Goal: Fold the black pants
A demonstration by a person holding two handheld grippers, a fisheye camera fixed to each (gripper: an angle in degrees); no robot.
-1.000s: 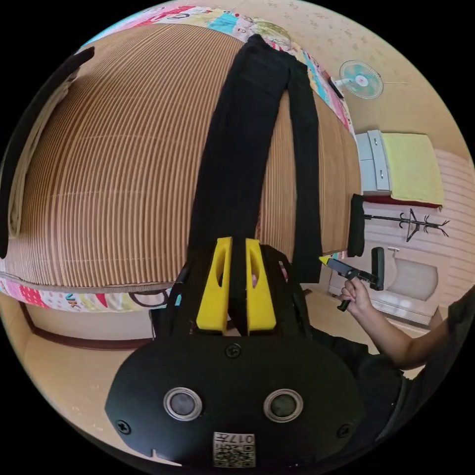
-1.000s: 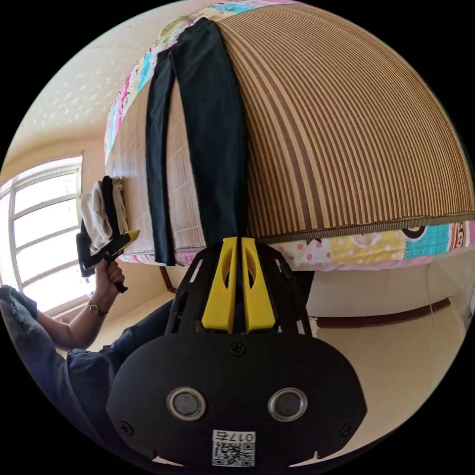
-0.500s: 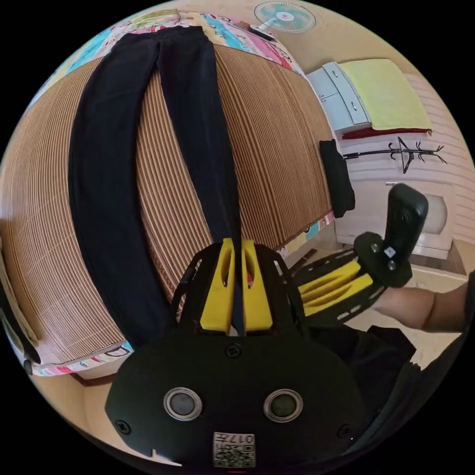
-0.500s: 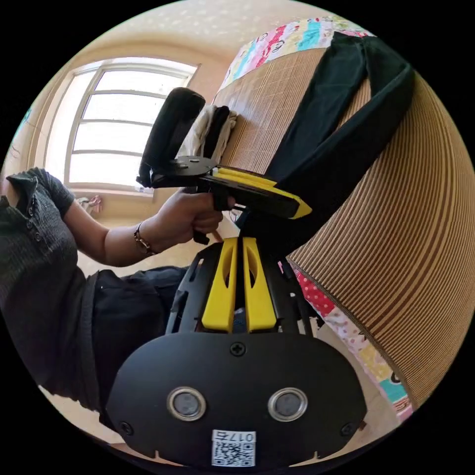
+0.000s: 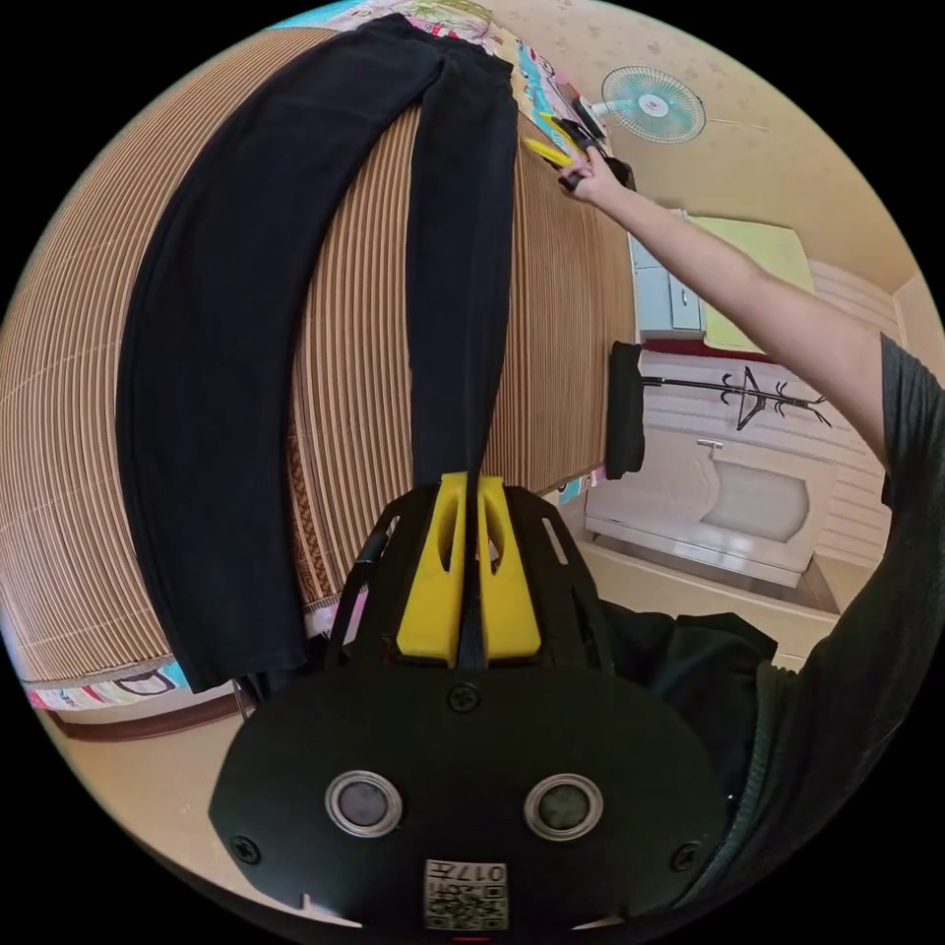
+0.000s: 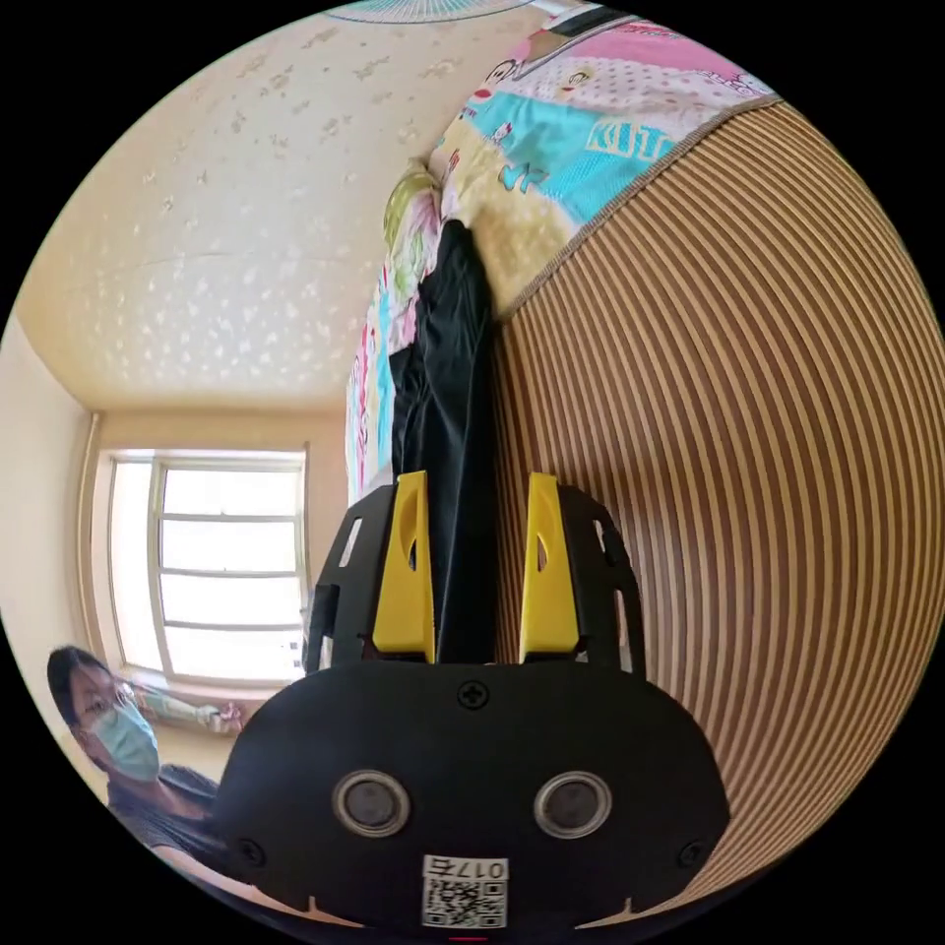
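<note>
We see a bed covered by a brown striped bamboo mat (image 5: 89, 413), the long black pants (image 5: 217, 374) spread along it. Our left tool (image 5: 471, 566) has its yellow jaws pinched on one leg's hem at the mat's edge. Our right tool (image 6: 475, 571), jaws wide apart, straddles the far end of the pants without pressing.

Bright window (image 6: 212, 566), beige walls, fan (image 5: 653, 103)
</note>
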